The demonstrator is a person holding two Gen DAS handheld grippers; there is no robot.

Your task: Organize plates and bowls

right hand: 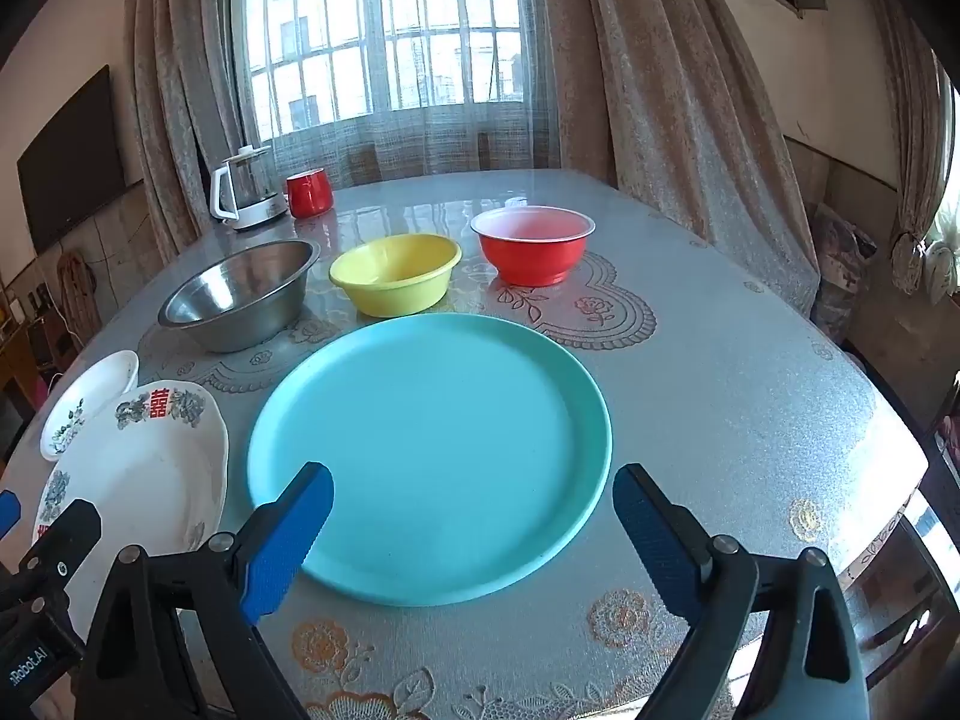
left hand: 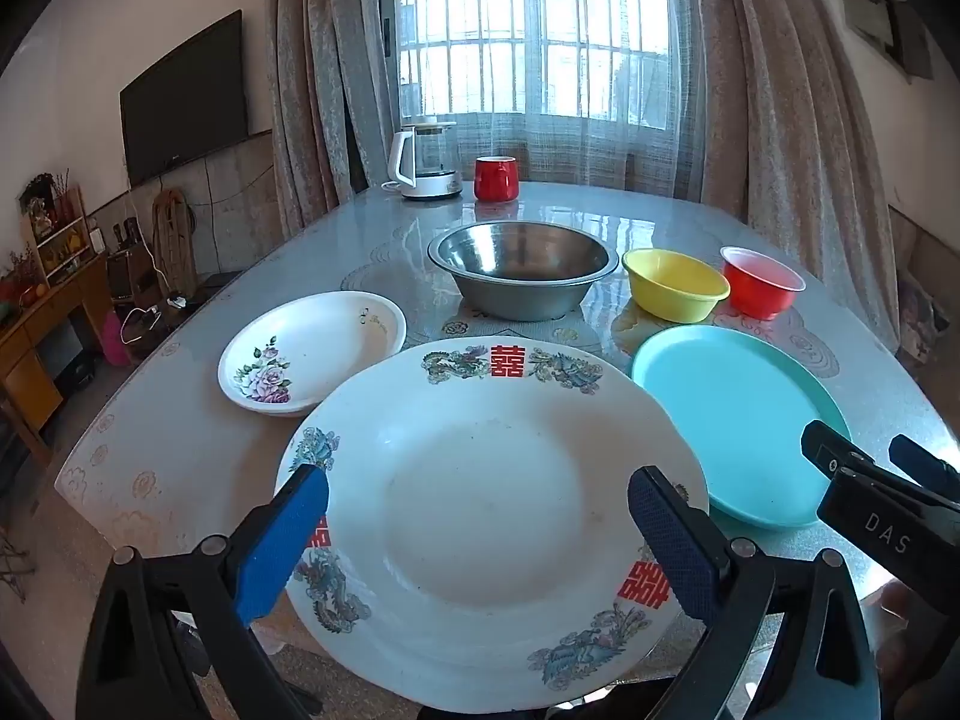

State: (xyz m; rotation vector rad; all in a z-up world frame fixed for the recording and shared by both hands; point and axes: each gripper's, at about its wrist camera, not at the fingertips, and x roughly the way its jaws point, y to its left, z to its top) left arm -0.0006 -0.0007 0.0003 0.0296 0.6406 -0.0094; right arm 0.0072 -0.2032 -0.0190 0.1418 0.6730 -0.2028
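Hovering above the near edge of the surface (right hand: 720,360), both hand-held grippers point downward with nothing between their blue pads. The left hand-held gripper (left hand: 477,540) has its jaws spread wide over the big white plate (left hand: 480,510), which carries red characters and dragon patterns on its rim and juts a little past the surface's near edge. The right hand-held gripper (right hand: 474,540) is equally wide open, poised above the near rim of the turquoise plate (right hand: 429,450), touching nothing.

The turquoise plate lies just beside the big white plate, on its right. A smaller white dish with a flower print (left hand: 309,351) sits to the left of the big plate, its rim tucked close against it. Further back stand three bowls in a row: a steel bowl (left hand: 522,270) on the left, a yellow bowl (left hand: 675,285) in the middle, and a red bowl with a pale inside (left hand: 761,282) on the right, each apart from the next. At the far end, near the curtained window, stand a white kettle (left hand: 423,159) and a red cup (left hand: 495,177).
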